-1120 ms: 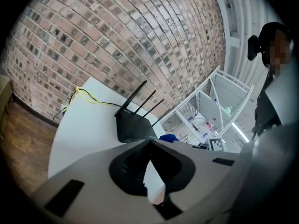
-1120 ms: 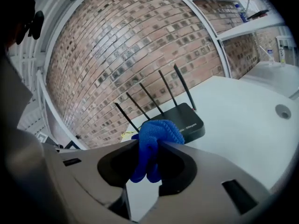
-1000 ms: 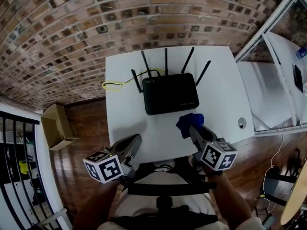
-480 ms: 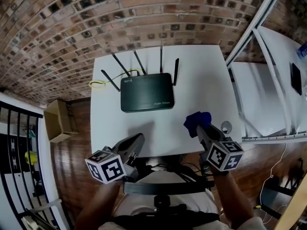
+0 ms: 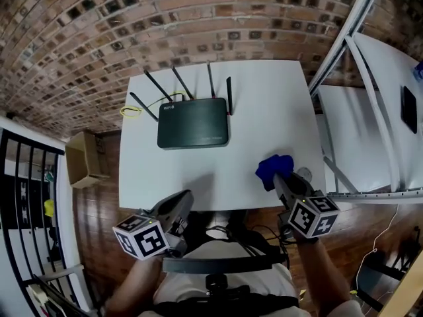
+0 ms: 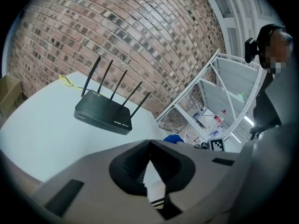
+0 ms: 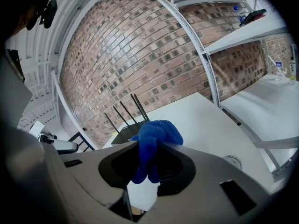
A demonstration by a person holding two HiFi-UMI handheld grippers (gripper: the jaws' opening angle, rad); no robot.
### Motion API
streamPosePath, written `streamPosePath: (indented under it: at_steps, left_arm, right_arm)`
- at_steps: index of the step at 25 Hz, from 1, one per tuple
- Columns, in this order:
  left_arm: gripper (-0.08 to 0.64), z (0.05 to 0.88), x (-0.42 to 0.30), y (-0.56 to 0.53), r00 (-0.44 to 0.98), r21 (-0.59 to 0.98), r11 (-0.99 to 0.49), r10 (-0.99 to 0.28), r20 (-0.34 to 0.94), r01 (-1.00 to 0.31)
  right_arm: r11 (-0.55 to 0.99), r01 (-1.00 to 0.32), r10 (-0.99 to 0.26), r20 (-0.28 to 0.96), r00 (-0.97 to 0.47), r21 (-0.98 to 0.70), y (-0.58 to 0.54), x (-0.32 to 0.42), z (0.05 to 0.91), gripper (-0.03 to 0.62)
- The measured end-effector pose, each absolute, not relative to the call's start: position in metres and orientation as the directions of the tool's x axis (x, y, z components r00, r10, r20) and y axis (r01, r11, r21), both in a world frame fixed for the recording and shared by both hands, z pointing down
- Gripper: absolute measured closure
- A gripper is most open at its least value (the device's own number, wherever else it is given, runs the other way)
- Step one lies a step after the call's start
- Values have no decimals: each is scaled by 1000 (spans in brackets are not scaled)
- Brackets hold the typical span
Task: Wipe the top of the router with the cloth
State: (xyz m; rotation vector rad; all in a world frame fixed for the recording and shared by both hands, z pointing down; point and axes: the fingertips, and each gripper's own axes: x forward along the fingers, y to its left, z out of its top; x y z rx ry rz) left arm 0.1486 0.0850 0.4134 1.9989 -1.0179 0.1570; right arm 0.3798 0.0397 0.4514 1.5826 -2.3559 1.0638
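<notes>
Blue, soft knitted cloth [image 7: 156, 133] is bunched in my right gripper [image 7: 149, 146], jaws clenched on its middle, over the near right of the white table [image 5: 264, 98]. The flat black plastic router [image 5: 193, 122] lies well apart on the far left, thin antennas [image 5: 177, 83] at its far edge. My left gripper [image 6: 149, 143] is closed on nothing. I judge the cloth light and limp, best pinched at its bunch; the router may slide under pressure.
</notes>
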Motion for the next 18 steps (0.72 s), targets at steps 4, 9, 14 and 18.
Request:
streamPosePath:
  at_steps: [4,9,14,18]
  left_arm:
    - [528,413,157,87,679,649,-309,-578,452,-695]
    - [528,413,150,86,695,648,-330,-561,450,-686]
    - [528,412,135,86,711,656,-343,-548,441,-672]
    - [528,408,123,84,721,657,-357,-539,436,-664]
  right_arm:
    - [176,-853,-794,442,-418,-491,42,391,446,480]
    - [161,-865,-799,451,-397,-475,48,384,439,482]
    - [144,-873,-810,450,-375,-467,50,371,433,482]
    - [135,-873,-814,450,-368,-469,52,358,431,482]
